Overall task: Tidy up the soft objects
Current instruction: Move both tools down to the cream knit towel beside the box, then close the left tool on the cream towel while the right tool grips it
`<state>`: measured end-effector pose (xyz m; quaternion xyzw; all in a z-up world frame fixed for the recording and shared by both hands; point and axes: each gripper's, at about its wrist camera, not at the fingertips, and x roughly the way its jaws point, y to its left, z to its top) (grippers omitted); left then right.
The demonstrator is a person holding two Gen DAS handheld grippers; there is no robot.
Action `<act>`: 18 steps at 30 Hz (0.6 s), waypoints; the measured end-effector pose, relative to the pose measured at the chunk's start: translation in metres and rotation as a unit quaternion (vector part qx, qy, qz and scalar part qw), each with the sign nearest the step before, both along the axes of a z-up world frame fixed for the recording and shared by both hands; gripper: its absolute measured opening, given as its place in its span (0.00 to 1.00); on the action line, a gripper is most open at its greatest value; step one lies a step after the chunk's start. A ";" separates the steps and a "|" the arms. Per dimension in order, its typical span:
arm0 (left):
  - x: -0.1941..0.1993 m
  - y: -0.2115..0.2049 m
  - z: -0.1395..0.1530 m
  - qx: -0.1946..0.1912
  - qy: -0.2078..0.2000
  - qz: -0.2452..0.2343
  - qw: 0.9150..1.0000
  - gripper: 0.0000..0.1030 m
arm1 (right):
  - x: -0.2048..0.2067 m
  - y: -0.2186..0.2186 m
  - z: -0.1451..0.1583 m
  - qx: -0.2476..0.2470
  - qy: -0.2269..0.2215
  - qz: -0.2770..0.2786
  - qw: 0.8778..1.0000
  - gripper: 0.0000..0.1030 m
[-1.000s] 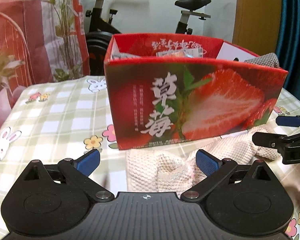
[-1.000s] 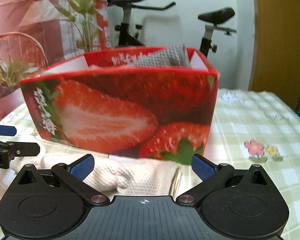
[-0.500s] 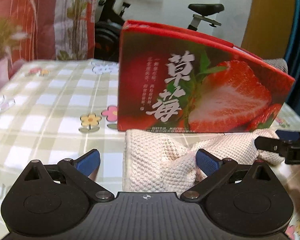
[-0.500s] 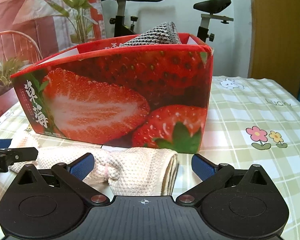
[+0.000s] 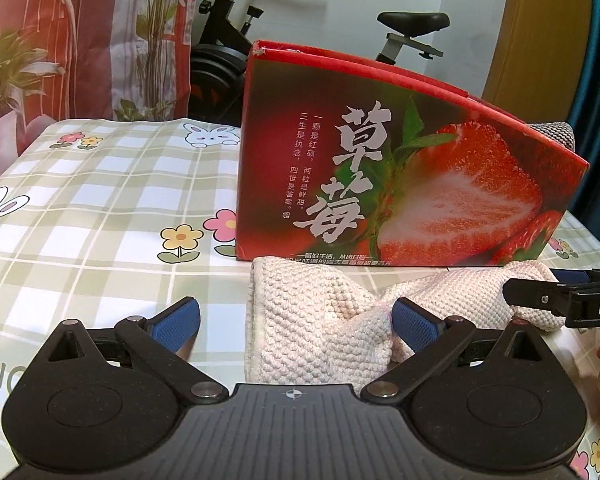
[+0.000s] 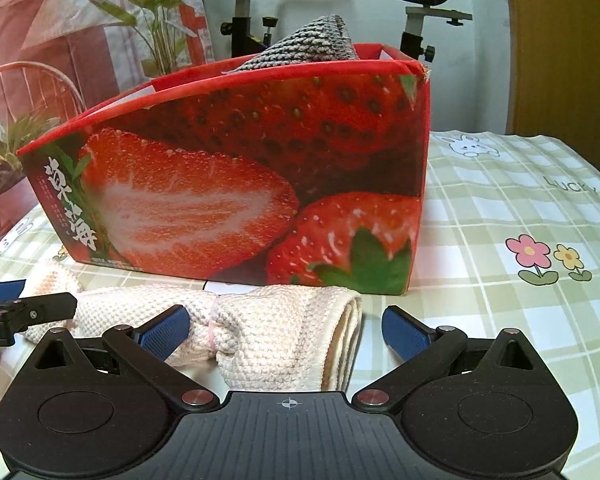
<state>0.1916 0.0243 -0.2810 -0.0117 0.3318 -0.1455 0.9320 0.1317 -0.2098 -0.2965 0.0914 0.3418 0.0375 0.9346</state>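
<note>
A cream knitted cloth [image 5: 320,320] lies folded on the checked tablecloth in front of a red strawberry box [image 5: 400,184]. My left gripper [image 5: 296,322] is open low over the cloth's left end, which lies between its blue pads. My right gripper [image 6: 284,330] is open over the cloth's right end [image 6: 284,332]. The box [image 6: 240,200] holds a grey knitted cloth [image 6: 312,42] that sticks up above its rim. The grey cloth's corner [image 5: 552,132] shows at the box's far right in the left wrist view.
The checked tablecloth [image 5: 100,208] with flowers and rabbits covers the table. An exercise bike [image 5: 236,52], potted plants [image 5: 4,76] and a red patterned curtain stand behind. The other gripper's tip shows at the right edge [image 5: 564,300] and left edge [image 6: 24,312].
Both grippers have come down and closer to the cream cloth; its ends now sit between the open jaws. The box looms larger and its inside is no longer visible.
</note>
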 end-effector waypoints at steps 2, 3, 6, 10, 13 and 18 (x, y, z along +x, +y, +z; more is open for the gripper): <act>0.000 0.000 0.001 0.001 -0.001 0.001 1.000 1.00 | 0.000 0.000 0.000 -0.003 0.001 0.002 1.000 0.98; -0.001 0.000 0.001 0.002 -0.001 0.001 1.000 1.00 | 0.000 0.001 0.000 -0.004 0.001 0.003 1.000 0.97; -0.001 0.000 0.001 0.003 -0.002 0.001 1.000 1.00 | -0.002 0.003 0.001 -0.006 -0.005 0.013 1.000 0.85; -0.005 0.000 0.002 0.001 -0.009 -0.004 1.000 0.90 | -0.006 0.008 0.003 -0.014 -0.019 0.032 0.999 0.67; -0.016 -0.006 0.005 0.009 -0.036 -0.031 0.999 0.70 | -0.011 0.012 0.006 -0.021 -0.034 0.047 0.998 0.55; -0.024 -0.017 0.006 0.033 -0.060 -0.055 0.996 0.53 | -0.013 0.010 0.008 -0.011 -0.040 0.063 0.997 0.44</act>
